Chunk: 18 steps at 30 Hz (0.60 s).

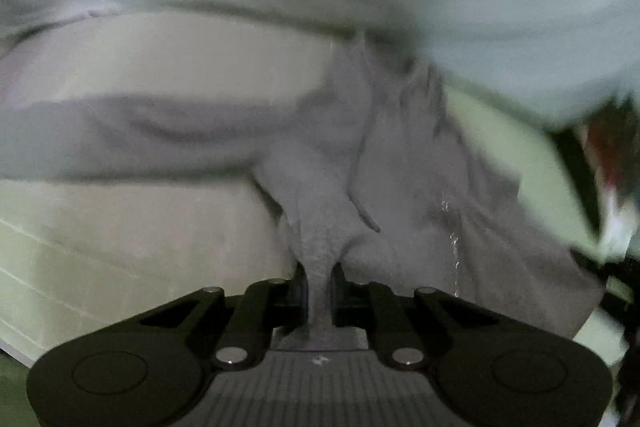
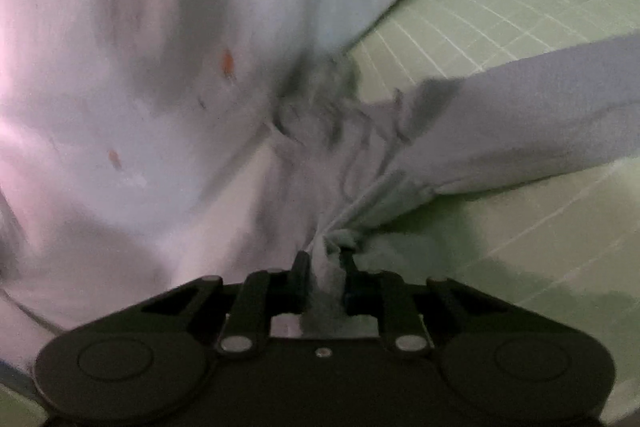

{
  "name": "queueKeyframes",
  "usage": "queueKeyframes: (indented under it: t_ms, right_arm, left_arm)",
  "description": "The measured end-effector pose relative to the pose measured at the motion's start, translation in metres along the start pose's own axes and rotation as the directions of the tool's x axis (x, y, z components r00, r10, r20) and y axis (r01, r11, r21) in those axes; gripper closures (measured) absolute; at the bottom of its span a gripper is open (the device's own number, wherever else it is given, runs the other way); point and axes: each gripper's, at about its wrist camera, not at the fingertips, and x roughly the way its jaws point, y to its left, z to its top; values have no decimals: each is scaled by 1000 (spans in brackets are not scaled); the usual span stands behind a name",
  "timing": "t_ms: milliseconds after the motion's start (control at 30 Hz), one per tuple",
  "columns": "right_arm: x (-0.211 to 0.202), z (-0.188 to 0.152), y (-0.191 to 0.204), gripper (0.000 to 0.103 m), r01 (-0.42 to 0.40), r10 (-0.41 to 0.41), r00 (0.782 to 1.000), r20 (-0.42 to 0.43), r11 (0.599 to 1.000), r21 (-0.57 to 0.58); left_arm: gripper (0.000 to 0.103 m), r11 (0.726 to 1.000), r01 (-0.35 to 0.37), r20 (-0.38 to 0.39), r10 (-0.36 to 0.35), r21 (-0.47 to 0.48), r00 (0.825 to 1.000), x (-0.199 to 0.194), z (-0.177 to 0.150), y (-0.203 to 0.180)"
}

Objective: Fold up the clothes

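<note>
Green mat (image 2: 520, 7), garment (image 2: 520, 123) stretched rightward

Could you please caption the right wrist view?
Right tool pinching bunched pale garment above green gridded mat.

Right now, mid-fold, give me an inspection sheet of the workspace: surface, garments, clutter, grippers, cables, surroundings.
Surface: pale green gridded mat, partly covered by cloth.
Job's things: grey garment, bunched, with a strip stretched sideways; pale printed garment draped alongside it; views blurred.
Clutter: nothing seen.
Grippers: left gripper shut on a grey fold; right gripper shut on a bunched fold of cloth where both garments meet.
Cables: nothing seen.
Surroundings: dark beyond the mat; red and black shapes at the left view's right edge, too blurred to identify.
</note>
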Motion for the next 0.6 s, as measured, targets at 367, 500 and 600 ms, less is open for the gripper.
queueKeyframes:
  t_ms: [367,500,600]
  right_arm:
    - [23,-18,-10,49,297,-301,951,-66,953,-62]
    - [36,-22,-8,40,267,-281,951,-131,957,-113]
    - [46,-25,-6,30,243,-268,947,-180,958,-150]
  left_arm:
    - [53,992,-128,-144,125,-13,982,52,-14,35]
    - [47,995,-95,-193,91,-15,977,62,-15,38]
    - [40,998,-60,-216,56,-13,975,66,-20,41]
